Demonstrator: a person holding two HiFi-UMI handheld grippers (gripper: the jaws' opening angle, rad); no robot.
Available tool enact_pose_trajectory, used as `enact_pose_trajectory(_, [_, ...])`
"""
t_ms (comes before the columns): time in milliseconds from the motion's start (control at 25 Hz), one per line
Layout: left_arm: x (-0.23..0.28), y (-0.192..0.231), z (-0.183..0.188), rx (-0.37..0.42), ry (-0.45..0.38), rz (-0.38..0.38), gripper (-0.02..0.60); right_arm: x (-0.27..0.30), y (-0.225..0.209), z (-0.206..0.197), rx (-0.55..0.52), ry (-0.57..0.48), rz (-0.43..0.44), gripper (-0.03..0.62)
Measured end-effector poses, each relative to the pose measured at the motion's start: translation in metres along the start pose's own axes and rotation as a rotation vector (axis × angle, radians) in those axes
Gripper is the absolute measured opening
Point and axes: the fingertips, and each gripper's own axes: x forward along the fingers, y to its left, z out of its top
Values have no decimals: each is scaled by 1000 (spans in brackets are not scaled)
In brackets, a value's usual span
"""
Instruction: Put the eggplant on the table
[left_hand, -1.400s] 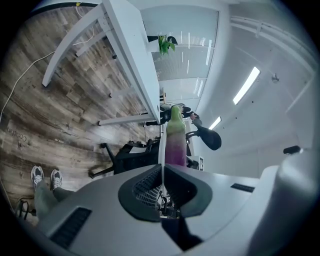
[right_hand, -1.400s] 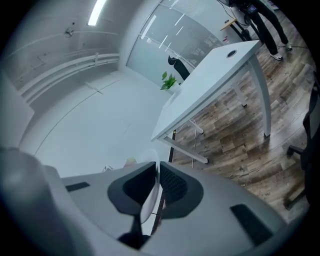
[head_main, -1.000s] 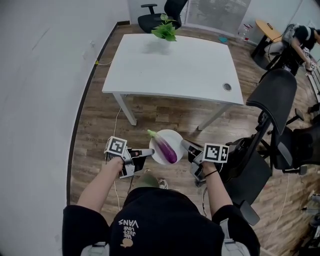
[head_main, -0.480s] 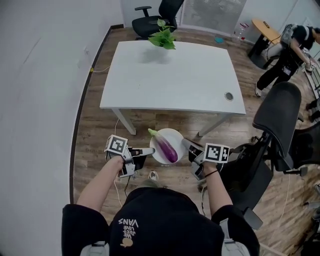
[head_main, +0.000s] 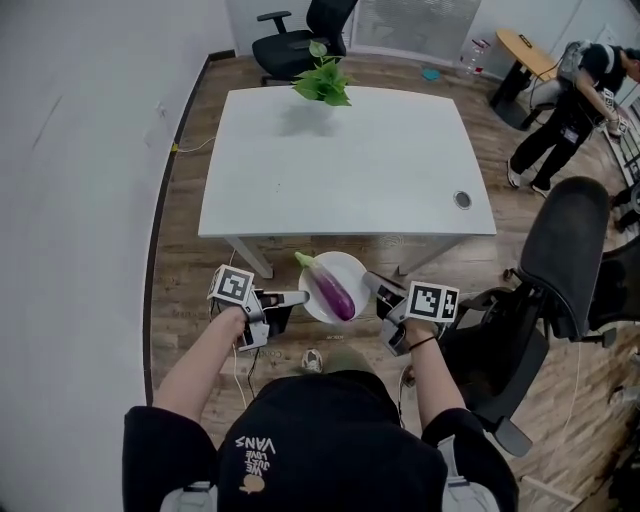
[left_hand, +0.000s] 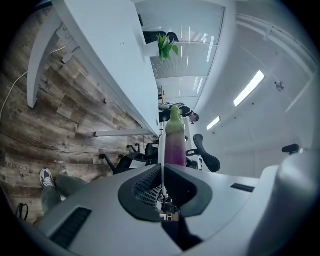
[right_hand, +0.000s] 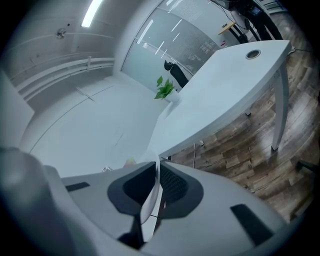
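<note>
wood-plank floor (head_main: 190, 270) runs along a white wall at the left, with a white rectangular surface (head_main: 350, 160) standing in the middle of the room. a leafy green plant (head_main: 322, 80) sits at the far edge of the surface and a round cable port (head_main: 462, 200) is set near its right front corner; the top is otherwise bare white. one black office chair (head_main: 300, 35) stands beyond the far edge, a second black chair (head_main: 565, 250) stands just right of the person's right arm, and another person (head_main: 570, 100) bends over at the upper right, well apart from the surface. a small white plate (head_main: 352, 266) is carried level between both hands, over the floor, just short of the near edge of the surface. the left gripper (head_main: 300, 298) has its jaws nearly together, clamped on the plate's left rim; in the left gripper view the rim shows edge-on as a thin white line pinched between the pads. the right gripper (head_main: 370, 284) has its jaws narrow too, pinching the right rim, which passes between the pads in the right gripper view. the eggplant (head_main: 333, 290) lies on the plate, purple body slanted across it, green stem end pointing up-left toward the surface. eggplant not on the surface; it rests only on the plate.
</note>
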Motion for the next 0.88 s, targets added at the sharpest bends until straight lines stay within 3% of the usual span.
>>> enact_pose_trajectory(240, [6,7,25,-16,-5,-16,25,16,-13,18,9,10,-6,38])
enact_pose_trajectory(880, [42,1,126,-20,-81,-20,25,58,-42,123,-27,56,34,38])
